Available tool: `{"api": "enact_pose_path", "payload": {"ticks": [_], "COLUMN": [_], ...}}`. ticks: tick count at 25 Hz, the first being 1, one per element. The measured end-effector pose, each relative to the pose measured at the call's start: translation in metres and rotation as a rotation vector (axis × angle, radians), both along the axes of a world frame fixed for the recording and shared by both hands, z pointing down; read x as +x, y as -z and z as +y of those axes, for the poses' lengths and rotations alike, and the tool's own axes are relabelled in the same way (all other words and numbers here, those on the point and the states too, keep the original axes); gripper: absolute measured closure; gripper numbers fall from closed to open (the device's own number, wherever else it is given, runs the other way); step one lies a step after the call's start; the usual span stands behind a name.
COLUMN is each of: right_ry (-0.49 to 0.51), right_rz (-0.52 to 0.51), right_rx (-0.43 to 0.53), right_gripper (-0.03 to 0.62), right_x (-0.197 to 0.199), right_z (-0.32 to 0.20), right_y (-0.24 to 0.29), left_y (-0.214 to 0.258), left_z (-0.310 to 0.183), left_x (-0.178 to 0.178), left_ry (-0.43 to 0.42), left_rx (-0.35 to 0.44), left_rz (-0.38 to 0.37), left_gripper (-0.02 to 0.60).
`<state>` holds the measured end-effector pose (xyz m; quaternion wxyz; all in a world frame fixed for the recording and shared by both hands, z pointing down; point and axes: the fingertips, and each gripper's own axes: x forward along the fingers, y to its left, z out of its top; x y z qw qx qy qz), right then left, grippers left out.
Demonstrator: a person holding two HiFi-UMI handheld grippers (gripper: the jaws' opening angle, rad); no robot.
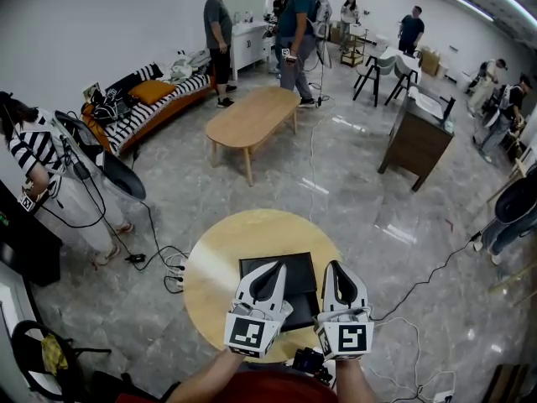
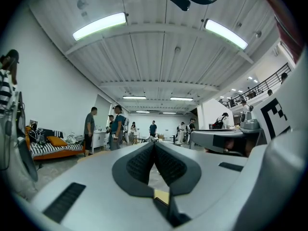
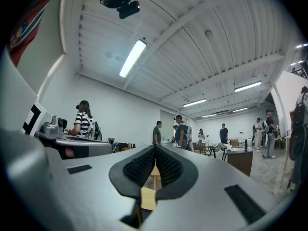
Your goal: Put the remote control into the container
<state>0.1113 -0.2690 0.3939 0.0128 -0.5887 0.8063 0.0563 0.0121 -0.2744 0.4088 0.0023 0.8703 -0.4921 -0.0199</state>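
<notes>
A black rectangular container (image 1: 299, 269) lies on a round wooden table (image 1: 210, 263) just in front of me. Both grippers hover side by side over its near half, pointing level and away from me. My left gripper (image 1: 279, 265) has its jaws pressed together with nothing between them, as the left gripper view (image 2: 154, 144) also shows. My right gripper (image 1: 330, 265) is likewise shut and empty, its pads meeting at the tips (image 3: 155, 147). I see no remote control in any view; the grippers hide part of the container.
Beyond the round table stand an oval wooden coffee table (image 1: 252, 117), a striped sofa (image 1: 155, 99) at the left and a dark cabinet (image 1: 417, 138) at the right. Cables (image 1: 159, 259) run over the floor. A person in a striped shirt (image 1: 33, 154) stands close at the left; several others stand farther back.
</notes>
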Motion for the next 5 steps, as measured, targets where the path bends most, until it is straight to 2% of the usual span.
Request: {"api": "enact_pose_path", "payload": {"ticks": [5], "right_ry": [0.0], "right_rz": [-0.002], "right_rx": [0.005], "right_gripper": [0.572], "right_x": [-0.0067], "right_z": [0.0048], "right_y": [-0.0021], "left_y": [-0.0038], "left_z": [0.0041], "left_x": [-0.0069], "left_ry": [0.001], "left_rx": [-0.002], "left_rz": [0.003], "left_gripper": [0.568]}}
